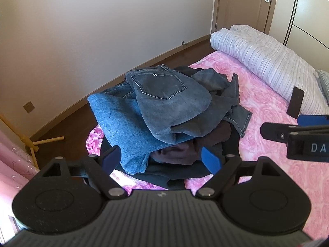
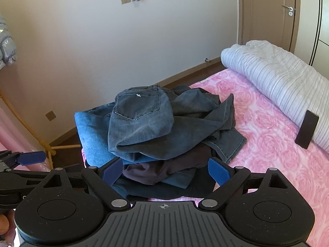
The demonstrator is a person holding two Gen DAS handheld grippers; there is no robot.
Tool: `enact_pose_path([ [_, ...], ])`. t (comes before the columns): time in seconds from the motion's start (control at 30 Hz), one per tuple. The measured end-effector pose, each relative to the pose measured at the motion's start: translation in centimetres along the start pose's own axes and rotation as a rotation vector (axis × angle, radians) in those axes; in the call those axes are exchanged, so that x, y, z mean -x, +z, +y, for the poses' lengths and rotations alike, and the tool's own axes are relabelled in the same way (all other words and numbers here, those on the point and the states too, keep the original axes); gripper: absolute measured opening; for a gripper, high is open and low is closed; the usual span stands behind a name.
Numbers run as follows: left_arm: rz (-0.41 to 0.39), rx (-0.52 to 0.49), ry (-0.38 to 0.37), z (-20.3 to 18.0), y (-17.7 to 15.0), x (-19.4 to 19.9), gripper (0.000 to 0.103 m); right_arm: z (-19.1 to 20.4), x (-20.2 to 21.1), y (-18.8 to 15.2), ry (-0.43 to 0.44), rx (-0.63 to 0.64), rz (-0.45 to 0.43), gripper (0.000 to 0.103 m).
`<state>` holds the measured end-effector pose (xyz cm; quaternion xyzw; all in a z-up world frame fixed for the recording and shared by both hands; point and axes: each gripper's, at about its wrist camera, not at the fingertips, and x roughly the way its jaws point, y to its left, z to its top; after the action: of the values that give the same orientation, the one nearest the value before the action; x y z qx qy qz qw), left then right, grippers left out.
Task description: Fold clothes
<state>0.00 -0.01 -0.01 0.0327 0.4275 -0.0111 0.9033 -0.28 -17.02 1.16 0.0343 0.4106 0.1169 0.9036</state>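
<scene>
A heap of clothes lies at the corner of a bed with a pink rose-print sheet (image 1: 267, 123) (image 2: 273, 140). Grey jeans (image 1: 164, 98) (image 2: 141, 123) with a back pocket showing lie on top. Lighter blue jeans (image 1: 119, 121) (image 2: 90, 135) stick out to the left, and a dark brown garment (image 1: 181, 152) (image 2: 164, 168) lies underneath at the front. My left gripper (image 1: 162, 158) hovers open over the near edge of the heap. My right gripper (image 2: 164, 171) also stands open above the heap's near side, nothing between its blue pads. The right gripper's fingers (image 1: 296, 131) show at the left view's right edge.
A rolled white ribbed quilt (image 1: 267, 57) (image 2: 277, 74) lies along the bed's far right, a dark flat object (image 1: 296, 103) (image 2: 307, 131) leaning on it. Beyond the bed edge are brown floor, a beige wall, a wooden stand (image 1: 35, 144) and a door (image 2: 271, 10).
</scene>
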Motion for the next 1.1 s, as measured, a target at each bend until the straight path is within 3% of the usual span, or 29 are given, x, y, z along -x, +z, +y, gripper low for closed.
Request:
enact_pose_path([
  [1.1, 0.041, 0.016, 0.010, 0.0, -0.2, -0.7, 0.083, -0.3, -1.1, 0.2, 0.018, 0.003, 0.016, 0.093],
])
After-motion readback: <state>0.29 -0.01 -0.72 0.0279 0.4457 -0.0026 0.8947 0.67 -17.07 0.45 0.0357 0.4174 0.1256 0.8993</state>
